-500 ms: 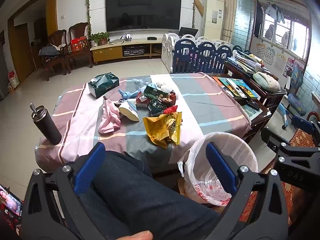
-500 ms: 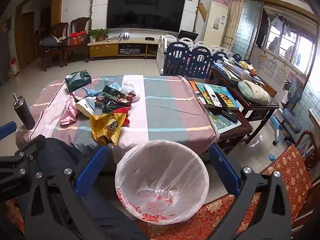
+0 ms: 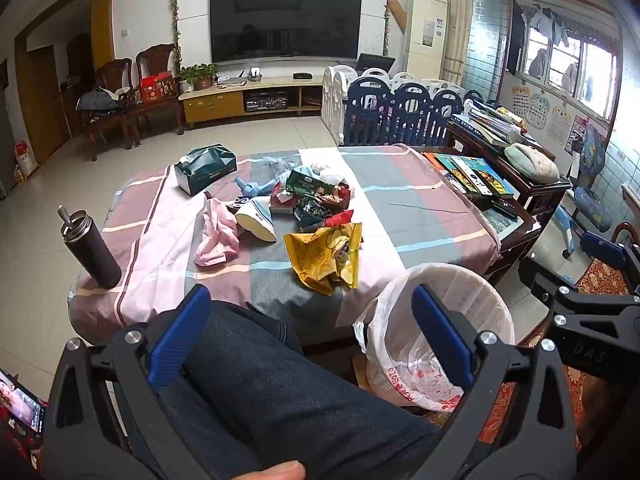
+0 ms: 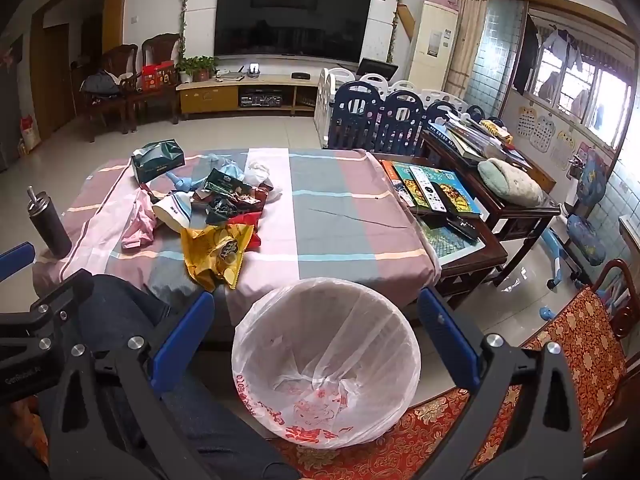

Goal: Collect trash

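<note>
Lying in a heap on the striped cloth of the table [image 3: 420,216], a crumpled yellow snack bag [image 3: 326,256] sits nearest the table's front edge, with green, dark and red wrappers [image 3: 316,198] piled just behind it; a pink cloth [image 3: 216,232] and a small white shoe [image 3: 258,220] lie to their left, a green tissue box [image 3: 206,166] farther back and a dark flask [image 3: 90,246] upright at the left edge. A white bin lined with a plastic bag [image 4: 326,360] stands on the floor just in front of the table. The left gripper [image 3: 312,340] is spread wide over a person's denim-clad leg [image 3: 280,392], holding nothing; the right gripper [image 4: 316,340], also spread and empty, hangs above the bin
</note>
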A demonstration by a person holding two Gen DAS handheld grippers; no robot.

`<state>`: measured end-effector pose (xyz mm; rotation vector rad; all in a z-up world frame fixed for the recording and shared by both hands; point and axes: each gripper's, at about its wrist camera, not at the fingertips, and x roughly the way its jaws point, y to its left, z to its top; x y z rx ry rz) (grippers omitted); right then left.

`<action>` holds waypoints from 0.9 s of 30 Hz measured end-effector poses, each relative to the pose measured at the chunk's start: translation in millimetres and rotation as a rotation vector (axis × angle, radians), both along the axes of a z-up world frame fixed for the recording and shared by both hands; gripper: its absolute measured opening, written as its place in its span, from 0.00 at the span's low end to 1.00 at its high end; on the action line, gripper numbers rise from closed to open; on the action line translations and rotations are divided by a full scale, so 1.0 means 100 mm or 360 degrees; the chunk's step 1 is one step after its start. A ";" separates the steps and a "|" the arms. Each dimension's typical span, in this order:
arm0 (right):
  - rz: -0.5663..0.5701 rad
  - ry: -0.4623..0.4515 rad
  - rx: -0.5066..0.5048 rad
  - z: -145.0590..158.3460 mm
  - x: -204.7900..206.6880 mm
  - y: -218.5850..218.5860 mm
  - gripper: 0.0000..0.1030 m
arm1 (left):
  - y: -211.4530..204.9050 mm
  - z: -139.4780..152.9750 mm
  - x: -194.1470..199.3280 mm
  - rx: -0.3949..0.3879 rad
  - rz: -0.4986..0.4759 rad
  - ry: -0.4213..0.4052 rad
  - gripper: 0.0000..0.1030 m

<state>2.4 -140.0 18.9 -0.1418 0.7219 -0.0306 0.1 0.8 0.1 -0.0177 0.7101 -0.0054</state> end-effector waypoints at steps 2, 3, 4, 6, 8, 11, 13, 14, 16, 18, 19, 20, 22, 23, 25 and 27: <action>0.0000 0.0002 0.0002 0.02 0.01 -0.02 0.97 | 0.00 -0.01 -0.01 0.0000 -0.0001 -0.0001 0.97; 0.0001 0.0002 0.0001 0.02 0.01 -0.02 0.97 | -0.01 -0.02 -0.01 -0.0001 -0.0002 -0.0001 0.97; 0.0001 0.0002 0.0000 0.02 0.01 -0.02 0.97 | -0.01 -0.02 -0.01 -0.0005 -0.0005 -0.0002 0.97; 0.0002 0.0003 0.0005 0.02 0.01 -0.02 0.97 | -0.03 -0.03 -0.02 -0.0014 -0.0010 -0.0003 0.97; -0.0001 0.0003 -0.0001 0.02 0.02 -0.01 0.97 | -0.04 -0.02 -0.01 -0.0021 -0.0014 -0.0001 0.97; 0.0001 0.0006 0.0003 0.03 0.03 -0.04 0.97 | -0.02 -0.01 -0.02 -0.0024 -0.0014 0.0002 0.97; 0.0003 0.0003 0.0001 0.03 0.02 -0.03 0.97 | -0.02 -0.01 -0.02 -0.0024 -0.0016 0.0000 0.97; 0.0002 0.0003 0.0001 0.03 0.02 -0.04 0.97 | -0.01 -0.02 -0.02 -0.0024 -0.0016 0.0001 0.97; 0.0002 0.0001 -0.0001 0.03 0.02 -0.03 0.97 | -0.02 -0.02 -0.02 -0.0023 -0.0015 0.0001 0.97; 0.0001 0.0002 0.0001 0.03 0.03 -0.04 0.97 | -0.02 -0.02 -0.02 -0.0024 -0.0016 0.0001 0.97; 0.0000 0.0002 0.0001 0.03 0.03 -0.04 0.97 | -0.02 -0.02 -0.02 -0.0024 -0.0017 0.0001 0.97; 0.0002 0.0004 0.0003 0.03 0.03 -0.04 0.97 | -0.01 -0.01 -0.02 -0.0025 -0.0018 0.0001 0.97; 0.0002 0.0003 0.0003 0.04 0.03 -0.04 0.97 | -0.02 -0.01 -0.02 -0.0026 -0.0019 0.0002 0.97; 0.0004 0.0002 0.0003 0.04 0.03 -0.04 0.97 | -0.01 -0.02 -0.02 -0.0028 -0.0021 0.0002 0.97; 0.0006 -0.0001 0.0001 0.04 0.03 -0.03 0.97 | -0.01 -0.02 -0.02 -0.0032 -0.0026 0.0004 0.97; 0.0012 -0.0004 0.0002 0.05 0.03 -0.02 0.97 | 0.00 -0.02 -0.02 -0.0041 -0.0031 0.0004 0.97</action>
